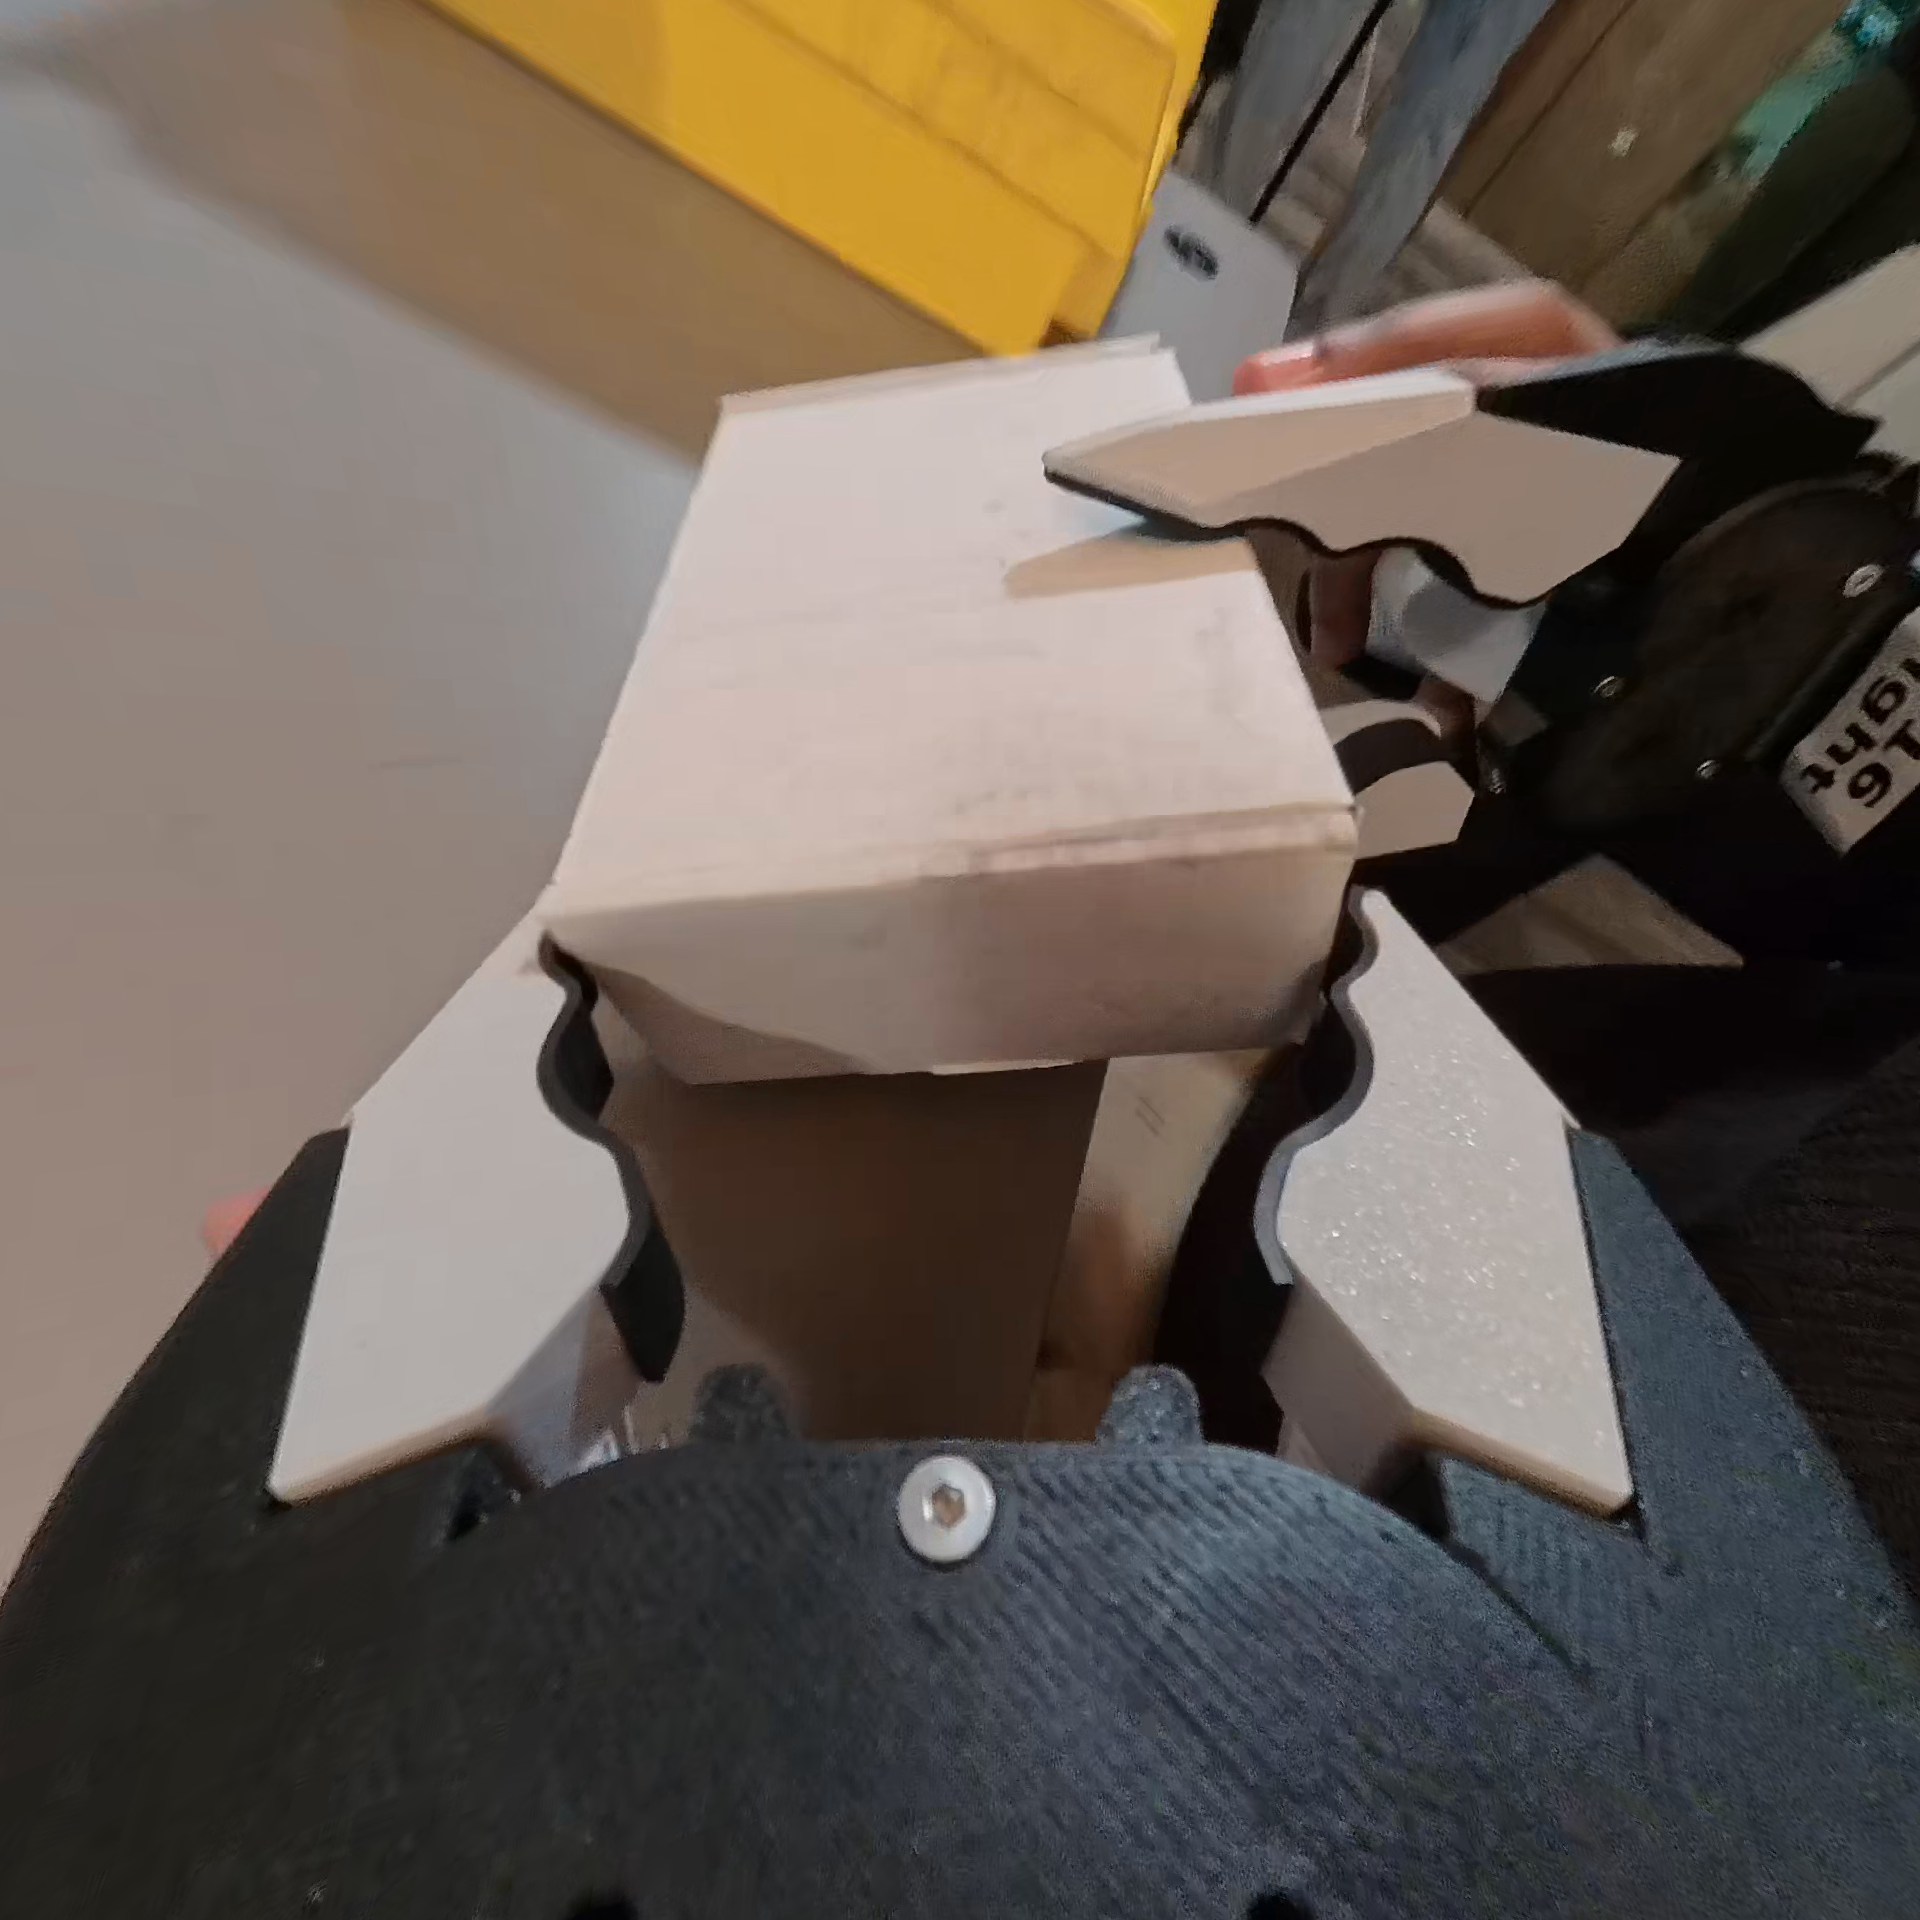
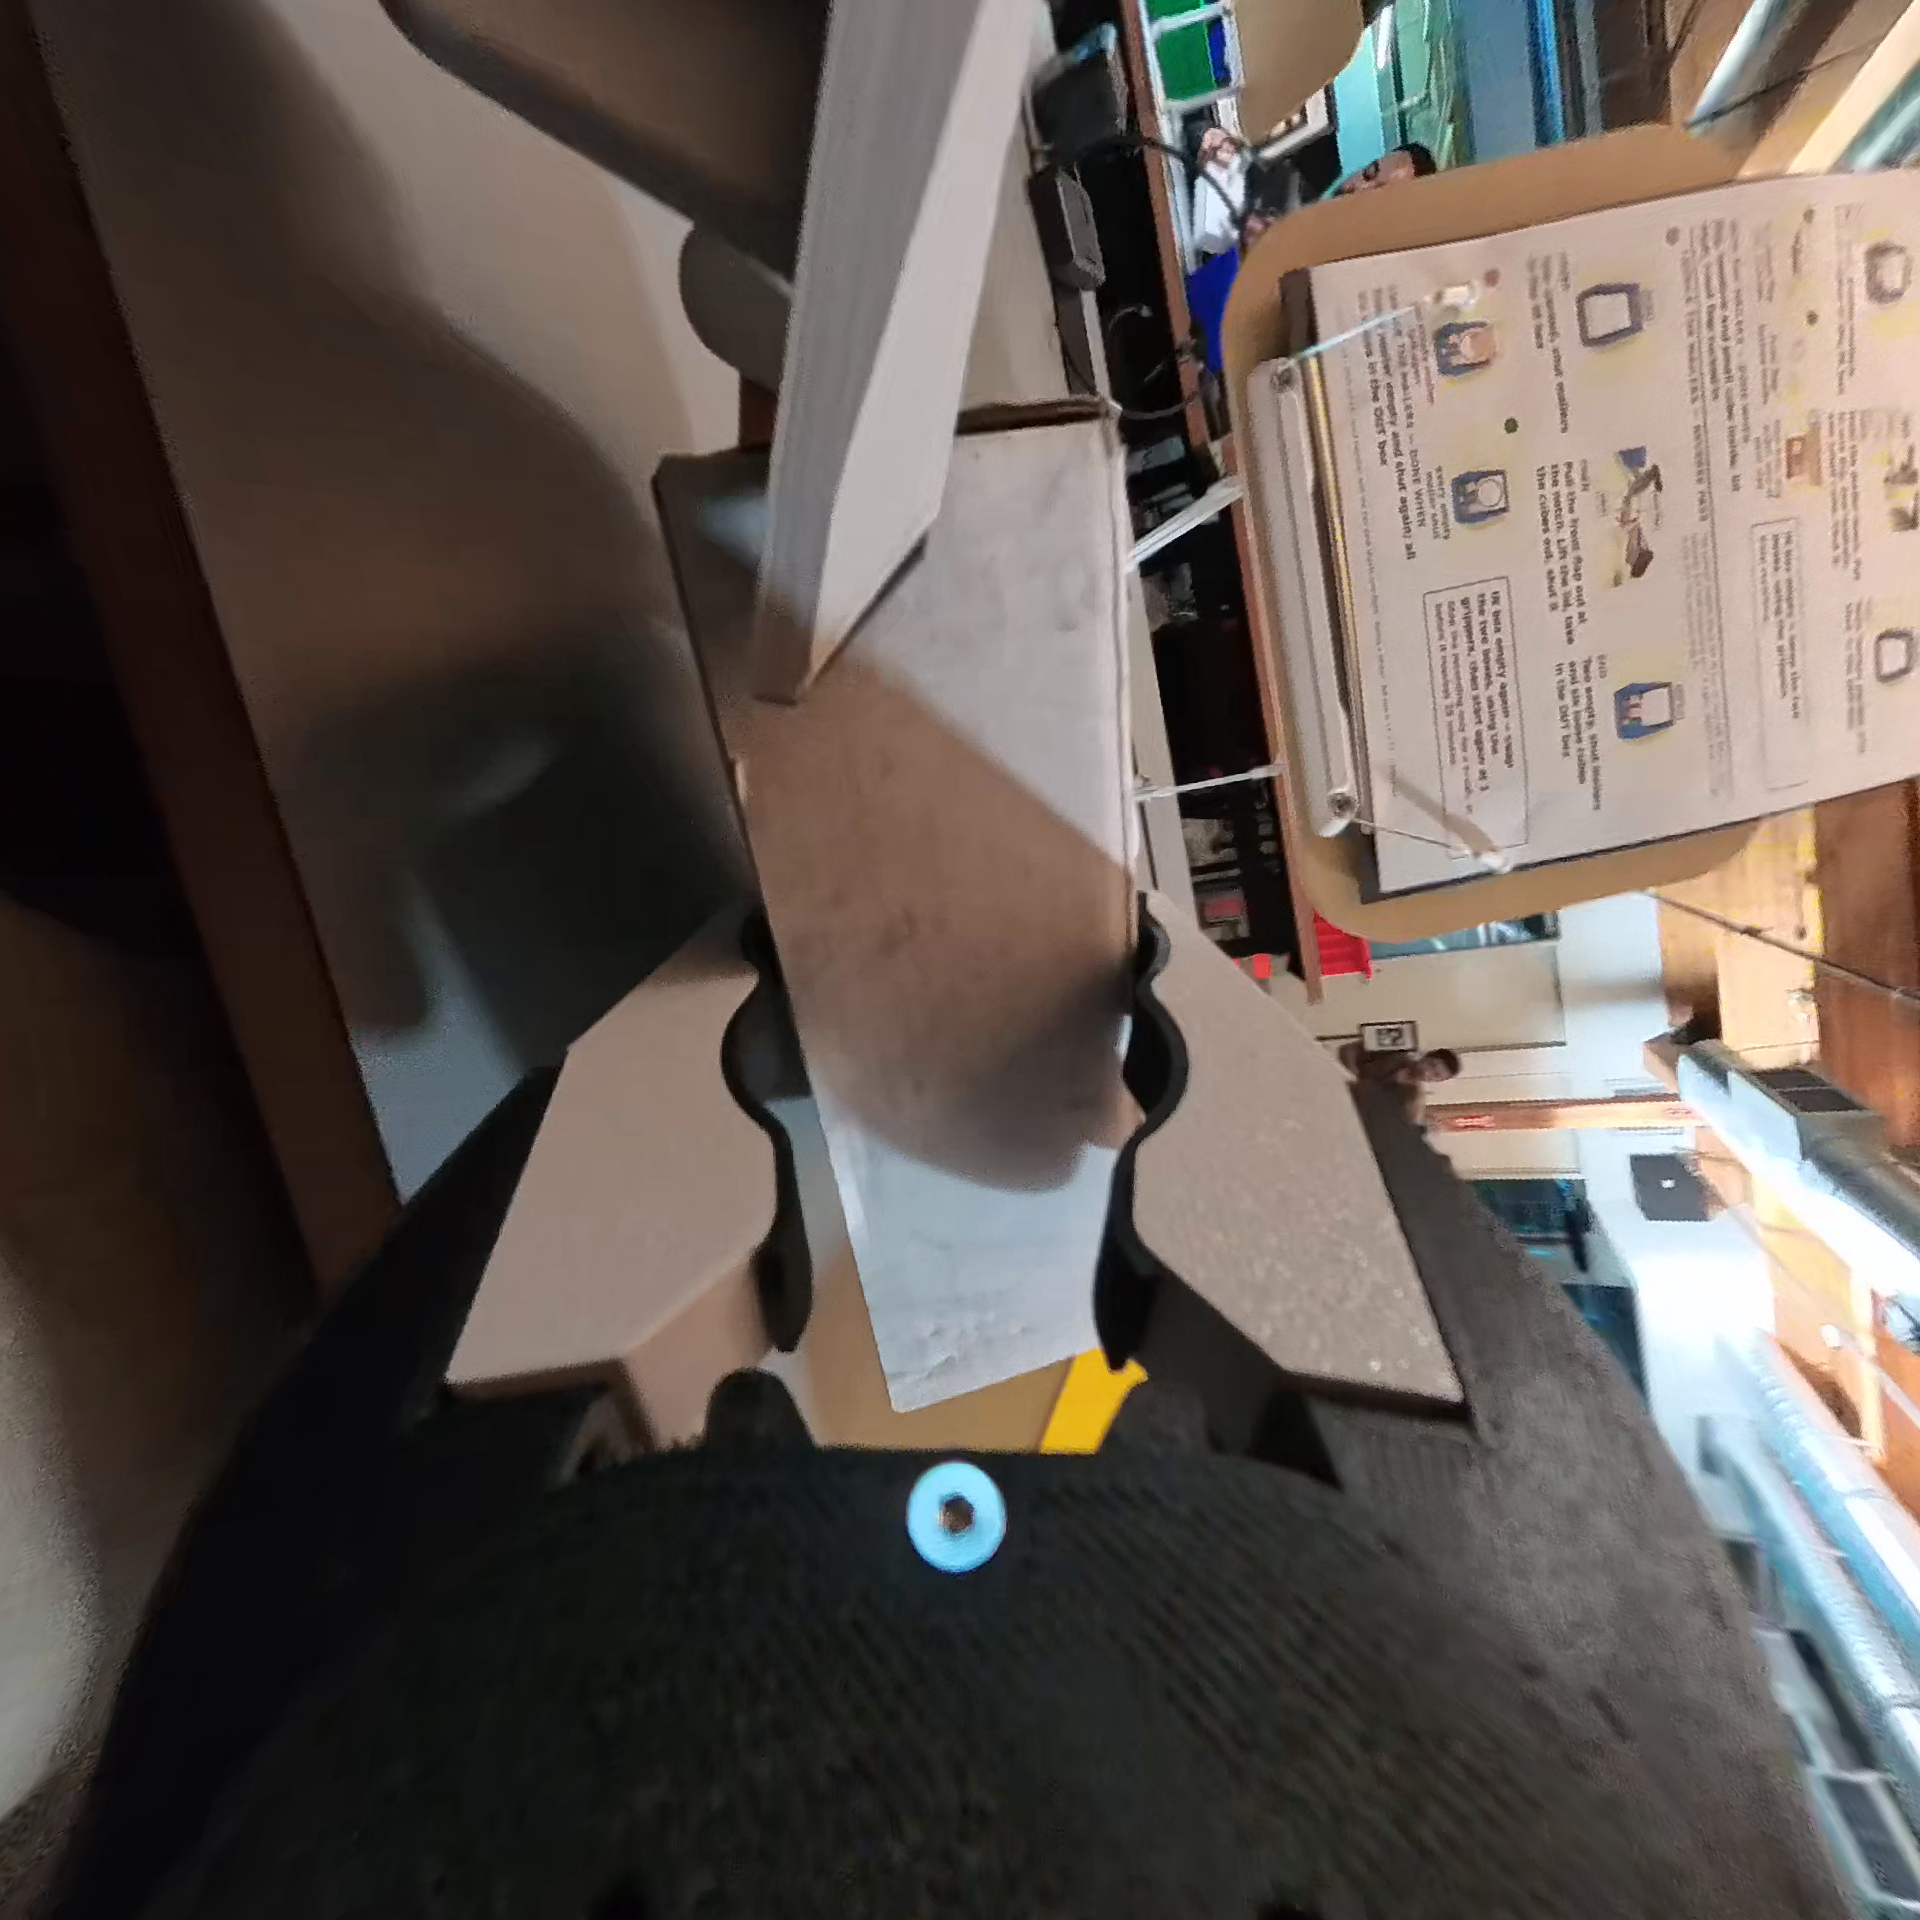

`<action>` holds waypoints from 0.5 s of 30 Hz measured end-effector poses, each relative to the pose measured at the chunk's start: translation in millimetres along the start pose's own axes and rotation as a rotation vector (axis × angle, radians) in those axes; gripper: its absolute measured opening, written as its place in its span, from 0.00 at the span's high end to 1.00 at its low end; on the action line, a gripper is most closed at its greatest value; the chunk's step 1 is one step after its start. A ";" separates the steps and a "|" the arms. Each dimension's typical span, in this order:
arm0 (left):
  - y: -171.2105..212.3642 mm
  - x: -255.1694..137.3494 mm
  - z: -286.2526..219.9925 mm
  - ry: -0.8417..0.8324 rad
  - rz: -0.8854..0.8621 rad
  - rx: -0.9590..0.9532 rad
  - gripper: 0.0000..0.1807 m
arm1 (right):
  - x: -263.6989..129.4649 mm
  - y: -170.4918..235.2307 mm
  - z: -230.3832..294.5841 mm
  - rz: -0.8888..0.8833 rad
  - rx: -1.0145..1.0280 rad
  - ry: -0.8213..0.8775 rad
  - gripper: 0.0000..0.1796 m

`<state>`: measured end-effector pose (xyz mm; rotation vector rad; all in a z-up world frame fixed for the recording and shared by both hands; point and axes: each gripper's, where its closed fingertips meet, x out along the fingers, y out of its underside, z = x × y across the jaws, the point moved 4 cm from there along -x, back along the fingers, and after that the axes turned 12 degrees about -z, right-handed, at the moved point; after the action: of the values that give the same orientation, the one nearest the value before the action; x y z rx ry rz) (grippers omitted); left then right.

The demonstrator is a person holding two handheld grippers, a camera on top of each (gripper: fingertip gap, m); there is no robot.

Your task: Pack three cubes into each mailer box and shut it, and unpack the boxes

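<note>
The pale counter (image 1: 260, 644) runs along the left, with a yellow bin (image 1: 914, 145) at its far edge. At centre, my left tongs (image 1: 951, 971) are clamped on the near end of the white mailer box (image 1: 935, 665), one finger on each side wall; the box's lid is down over the top and its front flap stands partly out from the brown interior beneath. To the right, my right tongs (image 1: 1226, 623) come in from the side, turned on edge, with one finger over the box top and the other under it. In the right wrist view those right tongs (image 2: 951, 977) are closed on a white panel of the mailer box (image 2: 997, 748). Beyond it, at far right, a clipboard (image 2: 1299, 623) with a printed sheet (image 2: 1621, 520) hangs over cluttered shelving. No cubes show.
</note>
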<state>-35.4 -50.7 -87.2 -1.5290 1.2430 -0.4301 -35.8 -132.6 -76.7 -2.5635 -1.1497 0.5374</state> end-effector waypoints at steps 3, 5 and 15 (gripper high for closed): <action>-15.2 -9.4 6.1 -0.008 -0.126 0.031 0.20 | -3.3 4.9 -9.9 -0.027 0.099 0.024 0.63; -23.5 -17.2 10.4 -0.012 -0.197 0.052 0.20 | -6.5 10.4 -16.5 -0.043 0.168 0.040 0.63; -24.1 -18.8 -17.3 -0.113 -0.180 0.663 0.32 | -10.1 14.7 -20.4 -0.099 0.201 0.022 0.63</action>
<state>-44.9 -45.8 -53.8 -1.0729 0.7631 -0.7741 -23.4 -151.7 -62.2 -2.3243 -1.1461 0.5691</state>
